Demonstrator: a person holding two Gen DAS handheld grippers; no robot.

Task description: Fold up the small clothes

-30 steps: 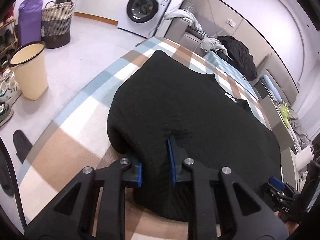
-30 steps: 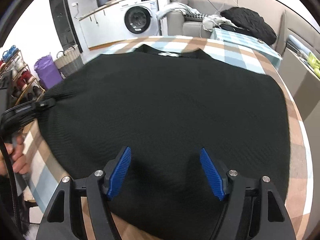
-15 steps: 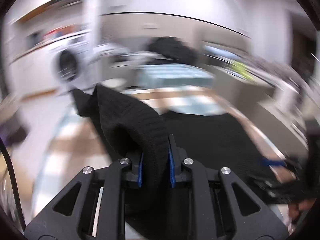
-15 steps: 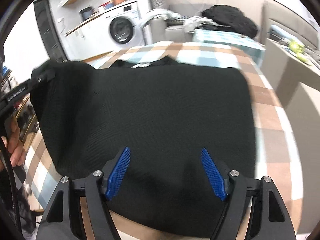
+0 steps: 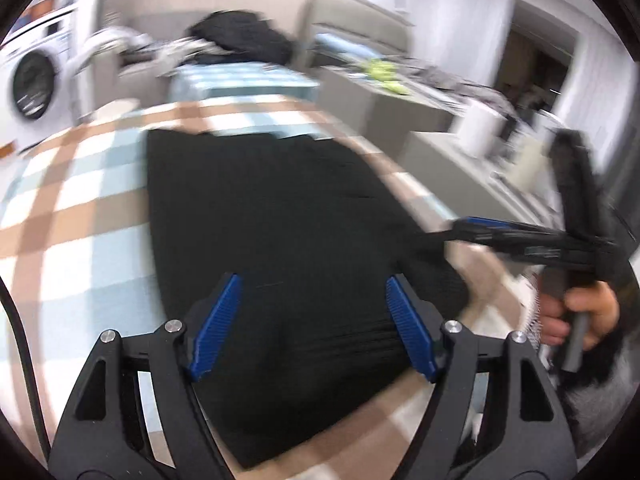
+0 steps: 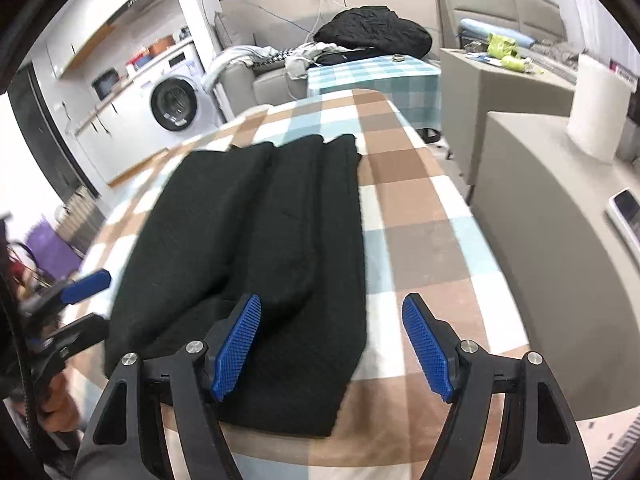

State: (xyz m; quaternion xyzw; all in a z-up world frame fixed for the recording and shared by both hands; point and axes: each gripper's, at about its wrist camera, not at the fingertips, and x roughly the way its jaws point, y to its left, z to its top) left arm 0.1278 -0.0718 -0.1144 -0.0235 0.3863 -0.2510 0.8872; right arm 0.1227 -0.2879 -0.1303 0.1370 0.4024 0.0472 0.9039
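Observation:
A black knit garment (image 6: 272, 240) lies folded lengthwise into a long strip on the checked table (image 6: 412, 216). It also shows in the left wrist view (image 5: 272, 232). My left gripper (image 5: 316, 320) is open and empty above the garment's near end. My right gripper (image 6: 332, 348) is open and empty over the garment's near right edge. The right gripper shows in the left wrist view (image 5: 476, 228) at the right, and the left gripper shows in the right wrist view (image 6: 80, 300) at the far left.
A beige cabinet (image 6: 560, 240) stands right of the table with a white paper roll (image 6: 596, 108) and a phone (image 6: 628, 216) on it. A washing machine (image 6: 176, 100) and a sofa with piled clothes (image 6: 372, 36) lie beyond. A purple bag (image 6: 52, 248) is at left.
My left gripper carried the garment's left side over onto the middle and let it go; its jaws opened. The garment is now a narrow folded strip. The right gripper stayed open.

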